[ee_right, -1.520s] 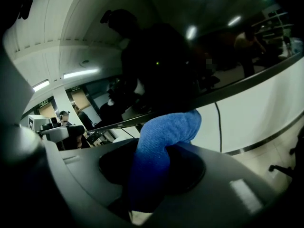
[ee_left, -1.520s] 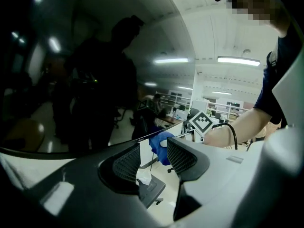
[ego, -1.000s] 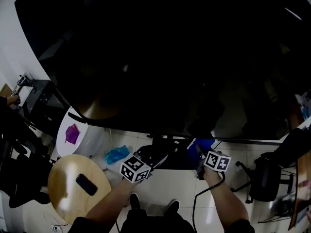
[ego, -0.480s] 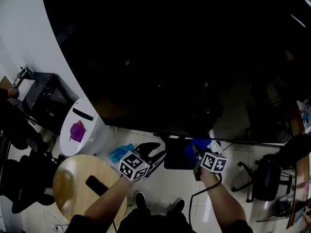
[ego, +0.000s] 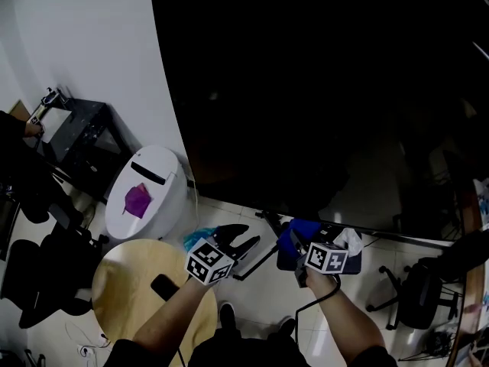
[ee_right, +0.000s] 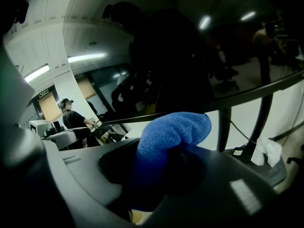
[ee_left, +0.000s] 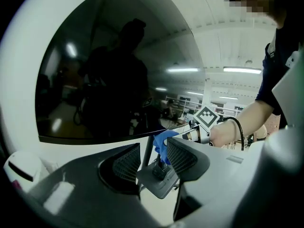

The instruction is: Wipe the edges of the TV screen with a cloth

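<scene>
The big black TV screen (ego: pixel 321 90) fills the upper right of the head view; its bottom edge runs just above both grippers. My right gripper (ego: pixel 296 243) is shut on a folded blue cloth (ego: pixel 299 229), which bulges out past the jaws (ee_right: pixel 166 137) just below that bottom edge. My left gripper (ego: pixel 243 238) hangs to the left of it, open, with nothing between its ribbed pads (ee_left: pixel 126 163); through the gap I see the TV stand base (ee_left: pixel 159 177). The left gripper view also shows the blue cloth (ee_left: pixel 161 144) under the dark screen (ee_left: pixel 109 80).
A round wooden stool (ego: pixel 130 289) with a black phone (ego: pixel 163 287) stands at lower left. A white bin (ego: pixel 149 193) and a black cabinet (ego: pixel 84 132) sit by the wall. A teal rag (ego: pixel 200 238) and a white tissue (ego: pixel 349 241) lie on the floor. An office chair (ego: pixel 420 289) stands at right.
The head view has swung left, so the TV's left edge and the white wall now show. The right gripper with the cloth has come closer under the bottom edge. Both grips are unchanged.
</scene>
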{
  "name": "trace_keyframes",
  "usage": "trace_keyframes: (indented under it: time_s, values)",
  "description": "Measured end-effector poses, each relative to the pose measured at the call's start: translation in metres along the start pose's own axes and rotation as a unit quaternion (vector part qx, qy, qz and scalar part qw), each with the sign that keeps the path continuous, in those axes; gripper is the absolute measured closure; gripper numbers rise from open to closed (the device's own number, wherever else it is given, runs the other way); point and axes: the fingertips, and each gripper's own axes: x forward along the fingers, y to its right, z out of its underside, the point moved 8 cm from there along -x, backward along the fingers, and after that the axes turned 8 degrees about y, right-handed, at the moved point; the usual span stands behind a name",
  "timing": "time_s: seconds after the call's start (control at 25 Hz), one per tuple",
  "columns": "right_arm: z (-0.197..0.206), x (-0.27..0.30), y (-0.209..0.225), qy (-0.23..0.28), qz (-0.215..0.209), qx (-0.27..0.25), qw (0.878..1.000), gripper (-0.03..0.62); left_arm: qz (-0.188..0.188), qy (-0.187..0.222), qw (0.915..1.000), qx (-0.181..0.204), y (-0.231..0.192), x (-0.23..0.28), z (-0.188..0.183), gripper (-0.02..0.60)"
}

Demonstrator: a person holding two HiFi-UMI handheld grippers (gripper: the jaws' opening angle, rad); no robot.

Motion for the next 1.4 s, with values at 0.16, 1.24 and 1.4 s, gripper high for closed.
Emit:
trace_keyframes:
  time_s: [0.16, 1.24, 1.4]
  values:
    - [0.006, 0.028, -0.037, -0.022, -0.025, -0.011, 0.999, 0.444, -0.03, 0.002, 0.9995, -0.007, -0.019, -0.033, -0.003, 0.416]
    - [0.06, 0.207, -0.207, -0.093, -0.206, -0.074, 0.971, 0.444, -0.116, -0.084, 0.9799, 0.139, -0.111, -0.095, 0.055, 0.236]
    - [0.052, 0.188, -0.229, -0.107, -0.232, -0.055, 0.965, 0.445, -0.124, -0.112, 0.9729, 0.16, -0.105, -0.093, 0.038, 0.236]
